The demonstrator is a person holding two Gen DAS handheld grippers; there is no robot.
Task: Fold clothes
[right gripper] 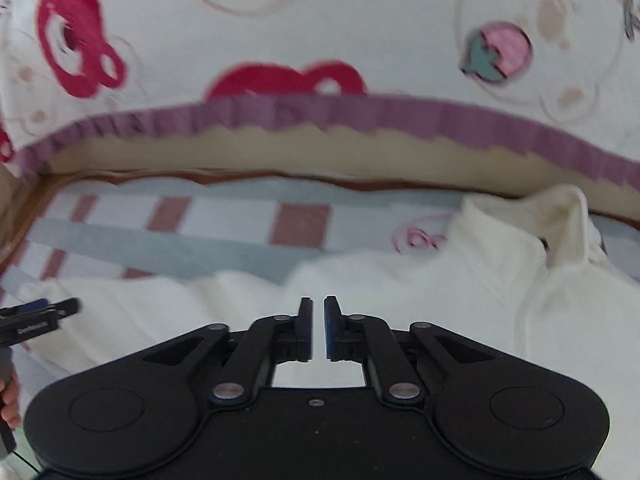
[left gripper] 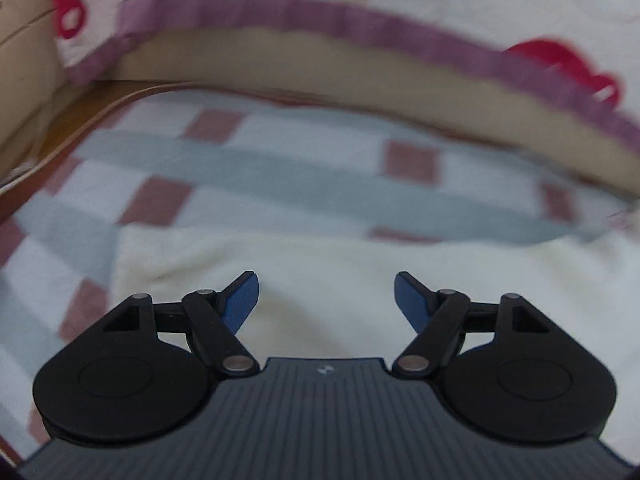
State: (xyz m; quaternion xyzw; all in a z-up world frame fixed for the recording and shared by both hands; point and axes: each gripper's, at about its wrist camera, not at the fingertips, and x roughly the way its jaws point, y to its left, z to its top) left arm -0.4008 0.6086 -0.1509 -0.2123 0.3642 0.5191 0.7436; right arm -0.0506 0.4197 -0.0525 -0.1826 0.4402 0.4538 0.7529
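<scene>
Cream-white soft knit garment (right gripper: 460,292) lies spread on a bed under a blanket checked in white, grey and dusty red (left gripper: 248,168), its collar (right gripper: 568,220) raised toward the far right, near a padded bumper with a purple ruffled edge (right gripper: 360,116). Left tool (left gripper: 326,296) hovers over the garment with jaws wide apart and nothing between them. Right tool (right gripper: 316,320) has jaws nearly together with a narrow empty gap, gripping nothing. Judging by this, a fold is about to start; next, each tool needs to pinch an edge of the fabric.
</scene>
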